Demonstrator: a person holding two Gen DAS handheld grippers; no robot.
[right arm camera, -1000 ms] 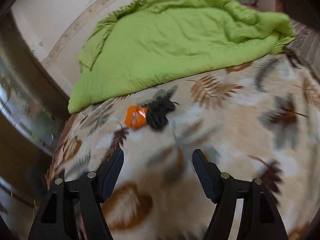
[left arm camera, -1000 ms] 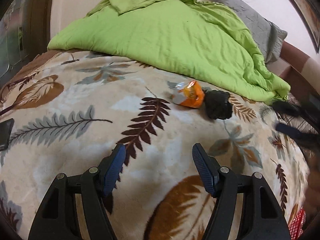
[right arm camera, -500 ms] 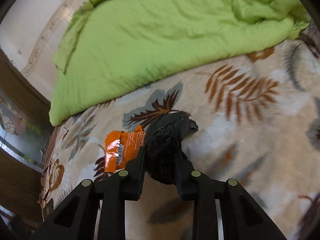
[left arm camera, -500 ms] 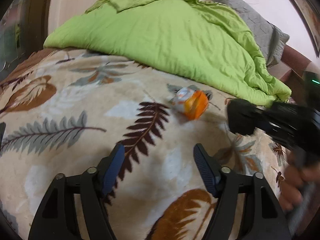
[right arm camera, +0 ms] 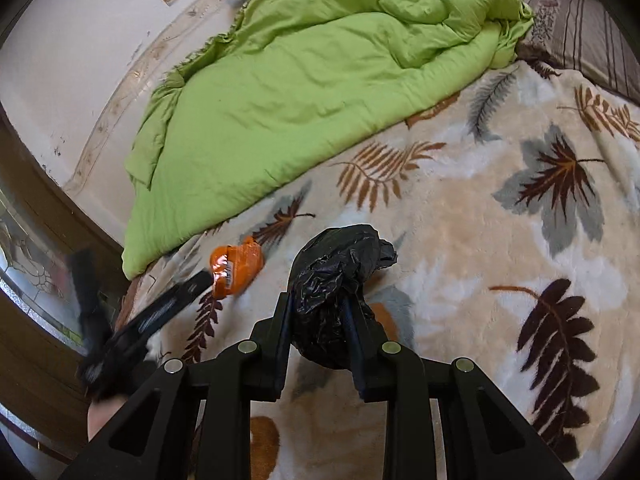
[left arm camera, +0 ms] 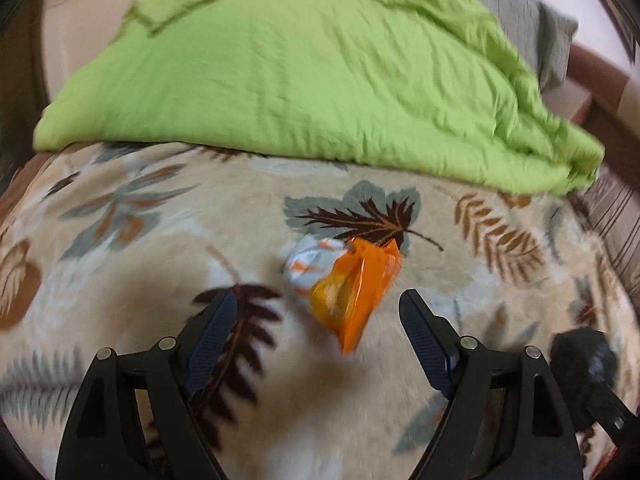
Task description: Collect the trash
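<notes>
An orange snack wrapper [left arm camera: 352, 284] with a crumpled white part lies on the leaf-patterned blanket [left arm camera: 140, 240]. My left gripper [left arm camera: 318, 312] is open, its fingertips either side of the wrapper's near end. My right gripper [right arm camera: 318, 312] is shut on a crumpled black plastic bag [right arm camera: 340, 264] and holds it above the blanket. That bag also shows at the lower right of the left wrist view [left arm camera: 582, 356]. The wrapper shows in the right wrist view [right arm camera: 236, 266], with the left gripper [right arm camera: 168, 308] blurred beside it.
A rumpled green quilt [left arm camera: 300, 72] covers the far half of the bed. A grey pillow [left arm camera: 532, 16] lies behind it and a striped pillow [right arm camera: 588, 36] at the right. A wall and a wooden frame [right arm camera: 36, 312] bound the bed's left side.
My left gripper has moved forward to the orange wrapper, which now lies between its open fingers. My right gripper has lifted the black bag away from the wrapper.
</notes>
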